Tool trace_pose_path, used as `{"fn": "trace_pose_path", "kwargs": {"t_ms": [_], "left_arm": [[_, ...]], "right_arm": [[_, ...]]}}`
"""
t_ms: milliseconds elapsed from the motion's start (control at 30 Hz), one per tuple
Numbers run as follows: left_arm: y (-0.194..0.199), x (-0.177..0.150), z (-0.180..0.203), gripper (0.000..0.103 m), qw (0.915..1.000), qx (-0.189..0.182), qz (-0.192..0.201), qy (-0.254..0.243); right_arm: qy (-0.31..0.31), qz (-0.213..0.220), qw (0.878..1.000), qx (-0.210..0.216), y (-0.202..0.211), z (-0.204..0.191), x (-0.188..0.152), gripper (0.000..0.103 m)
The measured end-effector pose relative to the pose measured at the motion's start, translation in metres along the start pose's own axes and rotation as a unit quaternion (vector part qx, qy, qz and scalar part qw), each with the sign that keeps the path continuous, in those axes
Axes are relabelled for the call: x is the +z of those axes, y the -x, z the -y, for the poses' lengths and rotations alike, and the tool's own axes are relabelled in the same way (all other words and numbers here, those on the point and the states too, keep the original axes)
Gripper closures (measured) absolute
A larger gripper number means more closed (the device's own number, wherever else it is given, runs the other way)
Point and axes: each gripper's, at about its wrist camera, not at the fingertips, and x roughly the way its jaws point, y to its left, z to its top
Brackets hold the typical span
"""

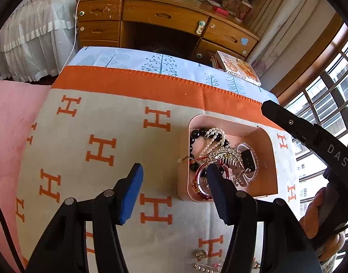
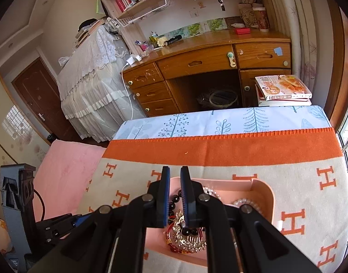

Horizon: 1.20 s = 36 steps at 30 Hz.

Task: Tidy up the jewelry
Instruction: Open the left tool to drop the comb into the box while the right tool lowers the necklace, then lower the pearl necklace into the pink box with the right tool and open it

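Observation:
A pink tray [image 1: 270, 150] sits on an orange-and-cream blanket [image 1: 101, 118]. It holds a black bead bracelet [image 1: 193, 136], a pearl strand [image 1: 216, 134], a gold comb [image 1: 226, 155], red bangles [image 1: 200, 182] and a clear bracelet [image 1: 250, 159]. My left gripper [image 1: 174, 179] is open and empty, its right finger over the tray's near left corner. My right gripper [image 2: 175, 195] hovers above the tray [image 2: 262, 188] with its jaws a narrow gap apart, holding nothing. A gold pin and safety pin [image 1: 204, 261] lie loose on the blanket near me.
A wooden desk [image 2: 196, 61] stands beyond the table. Stacked books [image 2: 285, 88] lie at the table's far right corner. A pink cushion [image 1: 12, 118] lies to the left, and windows are to the right.

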Motion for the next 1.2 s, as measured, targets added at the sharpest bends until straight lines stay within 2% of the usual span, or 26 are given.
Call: {"fn": "trace_pose_path", "kwargs": {"t_ms": [167, 333, 500, 700, 933, 1200], "left_arm": [[-0.001, -0.003, -0.011, 0.047, 1.0, 0.001, -0.003, 0.009], [-0.003, -0.005, -0.025, 0.047, 0.9995, -0.002, -0.008, 0.03], [-0.004, -0.007, -0.037, 0.046, 0.9988, -0.004, -0.012, 0.047], [0.0, -0.008, -0.046, 0.046, 0.9985, -0.005, -0.01, 0.053], [-0.006, -0.007, -0.055, 0.046, 0.998, -0.007, -0.015, 0.062], [-0.017, -0.011, -0.06, 0.046, 0.9977, -0.007, -0.029, 0.062]], "right_arm": [[0.048, -0.055, 0.997, 0.017, -0.011, -0.016, -0.019, 0.093], [0.108, -0.121, 0.986, 0.024, -0.032, -0.034, -0.041, 0.093], [0.113, -0.152, 0.981, 0.038, -0.047, -0.035, -0.049, 0.093], [0.171, -0.167, 0.971, 0.027, -0.06, -0.039, -0.054, 0.093], [0.22, -0.161, 0.962, 0.004, -0.072, -0.042, -0.06, 0.093], [0.231, -0.119, 0.966, -0.016, -0.08, -0.041, -0.063, 0.093]]}}
